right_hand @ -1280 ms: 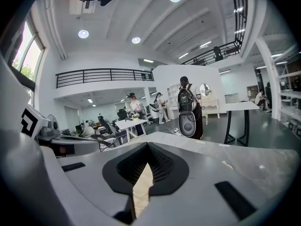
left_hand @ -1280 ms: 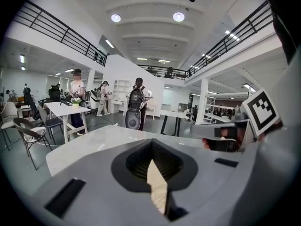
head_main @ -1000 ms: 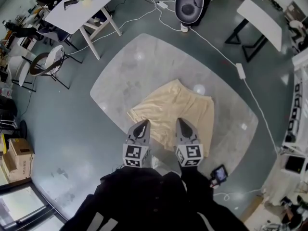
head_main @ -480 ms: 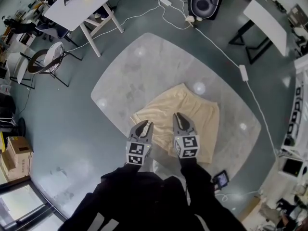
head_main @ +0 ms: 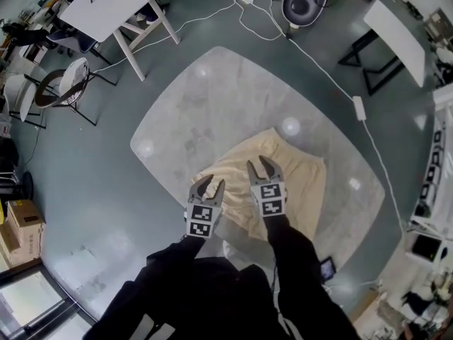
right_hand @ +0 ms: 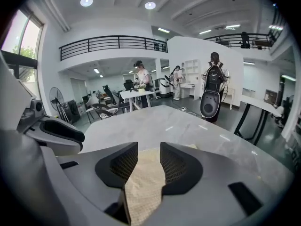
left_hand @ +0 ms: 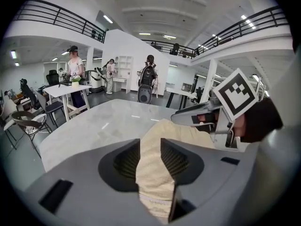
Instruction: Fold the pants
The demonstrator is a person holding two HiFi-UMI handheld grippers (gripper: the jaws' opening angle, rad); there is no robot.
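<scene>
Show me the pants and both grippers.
beige pants (head_main: 301, 190), head view, bare cloth right of the grippers.
left gripper (head_main: 214, 181), head view, midway between its fingertips.
right gripper (head_main: 257, 161), head view, midway between its fingertips.

Wearing a black long-sleeved top (head_main: 212, 289), white stripes (head_main: 152, 328) at the bottom. Grey left hand-held gripper (head_main: 212, 183) and right hand-held gripper (head_main: 258, 163), with black-and-white marker cubes (head_main: 200, 220) just behind their jaws.
</scene>
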